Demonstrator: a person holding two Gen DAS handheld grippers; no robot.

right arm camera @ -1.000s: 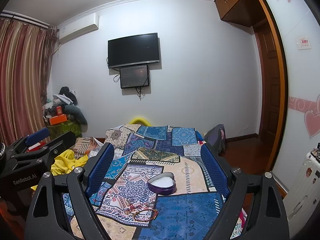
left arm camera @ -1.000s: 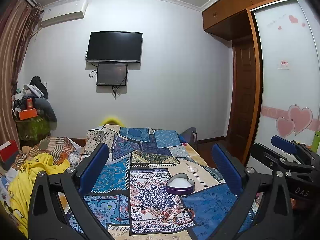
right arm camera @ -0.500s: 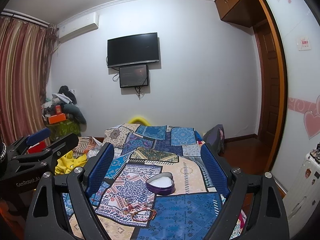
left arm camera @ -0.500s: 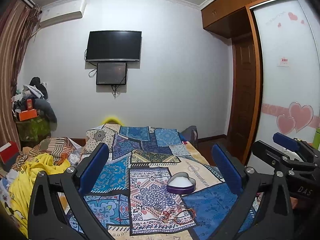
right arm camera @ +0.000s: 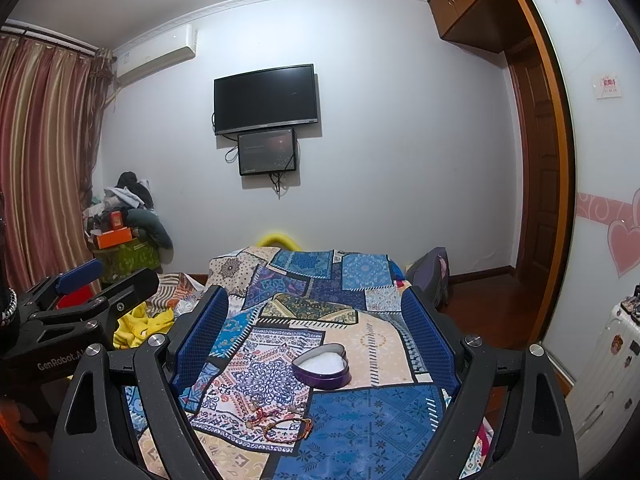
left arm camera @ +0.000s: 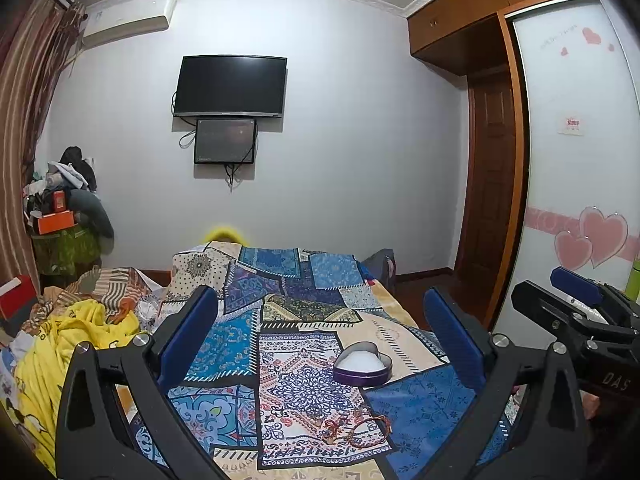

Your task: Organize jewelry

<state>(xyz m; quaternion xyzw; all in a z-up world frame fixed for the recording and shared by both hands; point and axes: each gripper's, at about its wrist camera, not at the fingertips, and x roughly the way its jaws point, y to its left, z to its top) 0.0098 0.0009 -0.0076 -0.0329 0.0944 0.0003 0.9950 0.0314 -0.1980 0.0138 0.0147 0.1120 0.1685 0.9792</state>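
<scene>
A purple heart-shaped tin [left arm camera: 363, 364] with a white lining sits open on the patchwork bedspread [left arm camera: 296, 344]; it also shows in the right wrist view [right arm camera: 322, 367]. Red and beaded bracelets [left arm camera: 354, 428] lie in a loose pile in front of it, also in the right wrist view [right arm camera: 280, 420]. My left gripper [left arm camera: 320, 344] is open and empty, held above the bed, back from the bracelets. My right gripper [right arm camera: 316, 344] is open and empty, likewise above the bed. Each gripper shows at the side of the other's view.
A yellow blanket and striped clothes [left arm camera: 76, 328] are heaped at the bed's left. A pile of clothes and boxes [right arm camera: 120, 228] stands in the left corner. A TV [left arm camera: 231, 86] hangs on the far wall. A wardrobe [left arm camera: 576, 160] and white suitcase [right arm camera: 600, 360] are at the right.
Both views have shifted slightly; the tin and bracelets sit a little lower and nearer in the frames. Both grippers stay open and empty.
</scene>
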